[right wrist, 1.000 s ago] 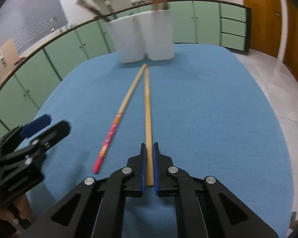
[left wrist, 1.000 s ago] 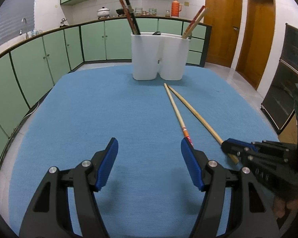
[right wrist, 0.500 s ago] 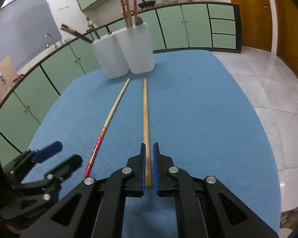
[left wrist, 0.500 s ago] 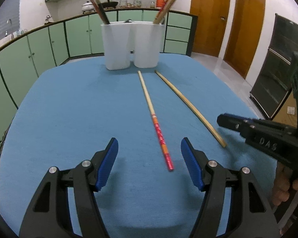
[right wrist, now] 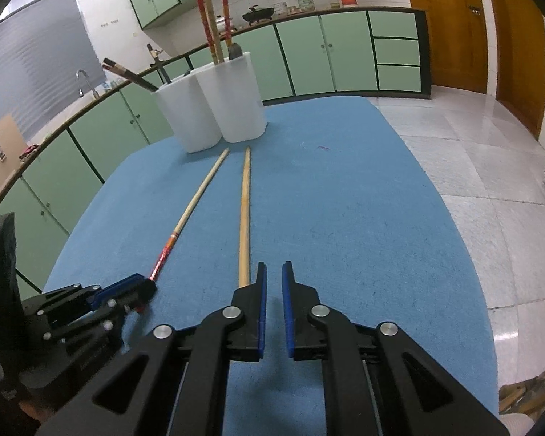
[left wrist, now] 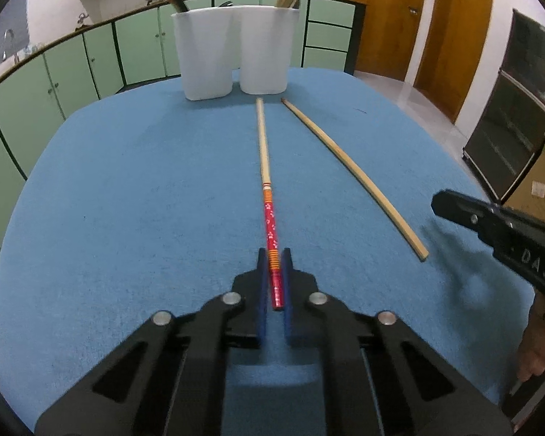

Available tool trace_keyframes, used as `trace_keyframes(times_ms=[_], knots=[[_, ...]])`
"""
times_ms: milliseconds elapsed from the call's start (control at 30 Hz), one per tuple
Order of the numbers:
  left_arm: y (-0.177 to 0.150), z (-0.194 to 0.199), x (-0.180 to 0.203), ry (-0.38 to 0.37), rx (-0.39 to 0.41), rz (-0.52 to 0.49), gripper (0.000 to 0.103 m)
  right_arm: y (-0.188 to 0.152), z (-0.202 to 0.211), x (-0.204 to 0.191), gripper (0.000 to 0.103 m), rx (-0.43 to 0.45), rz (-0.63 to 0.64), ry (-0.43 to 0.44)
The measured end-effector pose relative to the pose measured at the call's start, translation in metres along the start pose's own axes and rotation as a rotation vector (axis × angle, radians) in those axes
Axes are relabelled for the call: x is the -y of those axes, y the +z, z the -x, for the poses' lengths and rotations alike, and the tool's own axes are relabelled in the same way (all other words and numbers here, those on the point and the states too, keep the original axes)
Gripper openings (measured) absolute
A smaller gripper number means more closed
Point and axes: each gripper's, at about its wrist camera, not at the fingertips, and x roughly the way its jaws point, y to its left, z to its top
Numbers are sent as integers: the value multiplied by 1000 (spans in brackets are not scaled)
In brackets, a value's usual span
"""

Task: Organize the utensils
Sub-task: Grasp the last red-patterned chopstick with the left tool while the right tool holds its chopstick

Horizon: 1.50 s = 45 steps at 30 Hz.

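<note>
A red-handled chopstick lies on the blue table mat, pointing at the white utensil holder. My left gripper is shut on its red end. A plain wooden chopstick lies to its right. In the right wrist view my right gripper stands with a narrow gap between its pads and holds nothing; the plain chopstick lies just left of its left finger. The red-handled chopstick and left gripper show at the left. The holder has several chopsticks standing in it.
The blue mat covers the table. Green cabinets run along the back wall. Tiled floor and wooden doors are on the right.
My left gripper moved over the red-handled chopstick and shut on its red end. My right gripper let go of the plain chopstick and shifted right of it.
</note>
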Motion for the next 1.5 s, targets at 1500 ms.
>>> trace_keyframes(times_ms=[1500], knots=[[-10, 5, -4, -23, 1, 4, 5, -24, -9, -21, 7, -59, 104, -5]])
